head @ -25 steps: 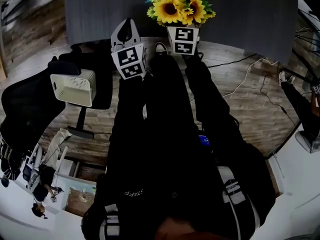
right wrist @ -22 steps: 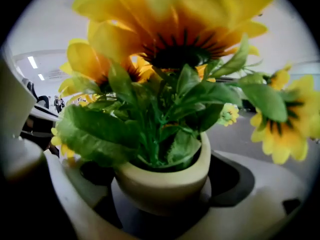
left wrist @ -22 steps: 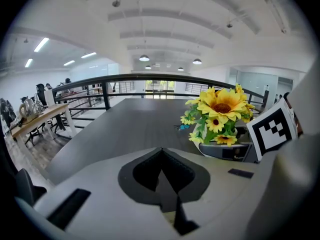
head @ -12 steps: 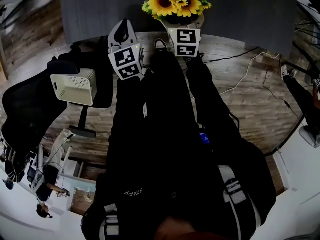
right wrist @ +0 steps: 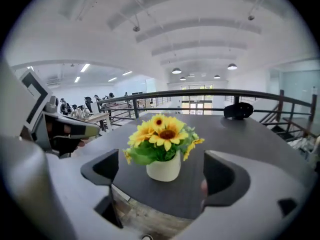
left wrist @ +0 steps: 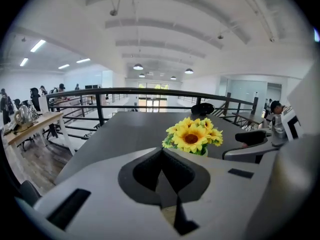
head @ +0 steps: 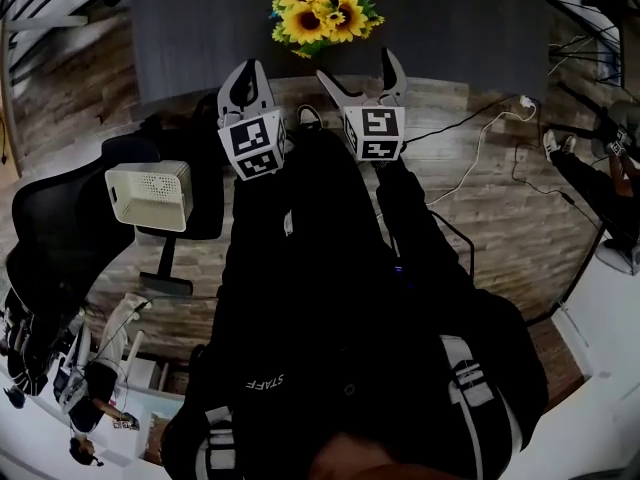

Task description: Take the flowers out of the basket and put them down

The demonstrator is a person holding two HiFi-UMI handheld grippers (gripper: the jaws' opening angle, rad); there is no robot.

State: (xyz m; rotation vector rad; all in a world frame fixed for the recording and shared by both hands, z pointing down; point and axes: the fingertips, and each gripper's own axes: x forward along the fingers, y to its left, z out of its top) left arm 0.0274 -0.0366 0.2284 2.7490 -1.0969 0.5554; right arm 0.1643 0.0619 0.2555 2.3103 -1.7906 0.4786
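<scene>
Holding the right tool [head: 355, 68] spread as wide as can be, having just been opening its jaws, with nothing pinched between them. Looking through that gap in the right gripper view at the flowers [right wrist: 162, 134], framed between the two pads but touched by neither. Holding the left tool [head: 247, 68] pressed together on nothing, just beside the right one, with the marker cubes side by side in the head view. Pointing both tools slightly downward at the near edge of the dark grey worktop [head: 450, 28], short of the flowers. Finding the flowers out of the basket: a bunch of yellow sunflowers with green leaves, standing upright in a small white pot [right wrist: 164, 170] on the worktop, near its front edge, apart from both tools. Seeing the white basket [head: 150, 193] low at the left of the head view, beside a black chair [head: 60, 228], well apart from the flowers. Beyond the worktop, noting a dark rounded thing [right wrist: 239, 110] near its far edge, a black railing [right wrist: 200, 95], and a bright hall with an arched ceiling and hanging lamps. Under it all, wood-plank floor [head: 500, 228] with a pale cable [head: 478, 148] trailing at the right, and black sleeves [head: 410, 208] leading back from both tools
</scene>
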